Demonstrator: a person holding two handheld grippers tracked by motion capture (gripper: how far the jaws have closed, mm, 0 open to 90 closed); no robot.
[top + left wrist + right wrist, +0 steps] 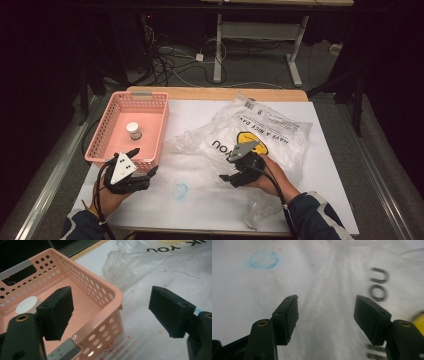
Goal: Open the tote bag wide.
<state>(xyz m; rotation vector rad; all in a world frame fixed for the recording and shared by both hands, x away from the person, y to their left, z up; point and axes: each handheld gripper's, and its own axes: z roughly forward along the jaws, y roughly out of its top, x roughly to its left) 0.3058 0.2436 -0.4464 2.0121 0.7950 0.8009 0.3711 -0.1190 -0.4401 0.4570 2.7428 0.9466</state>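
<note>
Leftmost on the white-covered table (150,210) I have the pink perforated plastic basket (112,125), and everything else I place against it. Inside the basket, near the middle of its floor, a small white-capped round jar (133,130) stands upright; in the left gripper view its white cap (27,304) peeks out behind my left jaw. My left gripper (142,161) sits at the basket's near right corner, jaws spread wide apart and holding nothing; in its own view (110,312) one jaw hangs over the basket's interior and the other over the table outside, so the corner rim (110,293) lies between them.

Right of the basket, on the table sheet, I see a faint blue ring mark (180,190). Further right, well clear of the basket, a crumpled clear plastic bag with black lettering and a yellow smiley face (260,130) lies spread across the table. My right gripper (229,177) hovers at the bag's near left part, its jaws open wide with nothing between them; its own view (325,315) looks down on the bag's film, the blue ring (263,259) off to one side.
</note>
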